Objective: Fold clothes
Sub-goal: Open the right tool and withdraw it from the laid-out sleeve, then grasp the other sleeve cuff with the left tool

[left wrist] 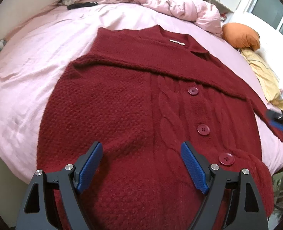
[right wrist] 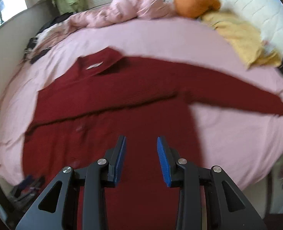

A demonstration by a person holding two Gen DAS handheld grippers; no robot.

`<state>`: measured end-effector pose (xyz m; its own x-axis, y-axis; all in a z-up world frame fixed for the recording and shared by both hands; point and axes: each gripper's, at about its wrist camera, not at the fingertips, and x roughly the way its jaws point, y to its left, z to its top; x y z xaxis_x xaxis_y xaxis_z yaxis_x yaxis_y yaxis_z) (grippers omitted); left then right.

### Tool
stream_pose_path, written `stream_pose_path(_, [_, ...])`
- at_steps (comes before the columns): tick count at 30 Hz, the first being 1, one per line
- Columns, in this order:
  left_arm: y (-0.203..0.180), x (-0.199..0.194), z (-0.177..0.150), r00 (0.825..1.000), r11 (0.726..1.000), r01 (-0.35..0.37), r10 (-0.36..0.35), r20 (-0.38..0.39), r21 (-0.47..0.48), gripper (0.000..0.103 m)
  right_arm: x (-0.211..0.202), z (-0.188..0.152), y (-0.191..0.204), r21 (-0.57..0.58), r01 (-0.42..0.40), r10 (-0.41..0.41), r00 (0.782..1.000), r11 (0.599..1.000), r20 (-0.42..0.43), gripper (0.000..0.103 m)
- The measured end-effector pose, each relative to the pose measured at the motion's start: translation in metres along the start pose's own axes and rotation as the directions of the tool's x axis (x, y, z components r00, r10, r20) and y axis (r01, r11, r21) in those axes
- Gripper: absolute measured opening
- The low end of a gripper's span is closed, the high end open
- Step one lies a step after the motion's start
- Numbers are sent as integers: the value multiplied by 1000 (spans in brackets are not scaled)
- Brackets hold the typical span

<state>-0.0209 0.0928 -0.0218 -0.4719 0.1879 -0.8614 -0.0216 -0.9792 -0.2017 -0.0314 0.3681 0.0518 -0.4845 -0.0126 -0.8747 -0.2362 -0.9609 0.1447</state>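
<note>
cardigan [left wrist: 141, 99], dark red cable knit, lies buttoned and face up on pink bedsheet [left wrist: 45, 57], one sleeve folded across chest, other out sideways. left gripper [left wrist: 141, 164] and right gripper [right wrist: 141, 159] both spread, holding nothing. soft, thick, floppy; best pinched at hem or cuff.

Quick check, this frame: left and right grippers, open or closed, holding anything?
Left gripper: open wide, empty, above the red cardigan.
Right gripper: open, nothing between its pads, also over the cardigan.
</note>
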Motion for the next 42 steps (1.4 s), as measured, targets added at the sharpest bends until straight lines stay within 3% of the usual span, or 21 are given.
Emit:
stream_pose_path(3, [2,-1,-1,1000,1000,15,-15,7,-4,84,19,-17,9,84,-96,102,992,992,-78,35])
stream_pose_path(6, [1,-2,-2,999,1000,30,-30,12,0,84,24,-36,27,104,-106,116,989,989,-92,35])
stream_pose_path(10, [0,-2,-2,999,999,48,-49,9,5,84,40,-58,56,-35,17,-20,997,999,-79,35])
stream_pose_path(13, [1,-3,-3,998,999,51,-51,22,-4,84,30,-63,83,-174,136,-132,991,975,35,35])
stream_pose_path(17, [2,-4,-2,998,999,50,-50,23,-2,84,39,-68,98,-282,220,-218,975,934,38,35])
stream_pose_path(19, [1,-4,-3,999,999,41,-41,26,-1,84,38,-66,95,-274,189,-185,982,943,41,35])
stream_pose_path(23, [1,-7,-5,998,999,44,-43,35,-7,84,39,-64,80,-194,42,-46,999,980,-17,35])
stream_pose_path(29, [-1,-9,-2,998,998,56,-56,24,1,84,28,-70,75,-135,-23,28,999,991,36,35])
stream_pose_path(32, [-11,-21,1,998,996,11,-16,54,85,84,21,-71,71,-118,-75,83,994,990,67,35])
stream_pose_path(34, [-21,-36,5,996,985,-20,4,93,169,84,17,-71,69,-126,-59,69,995,990,78,35])
stream_pose_path(37, [-30,-59,23,987,974,-45,8,163,223,84,21,-73,69,-169,-108,108,994,980,-6,36])
stream_pose_path(42, [-51,-69,68,966,940,-125,43,254,316,86,13,-74,45,-64,-224,226,973,972,34,36])
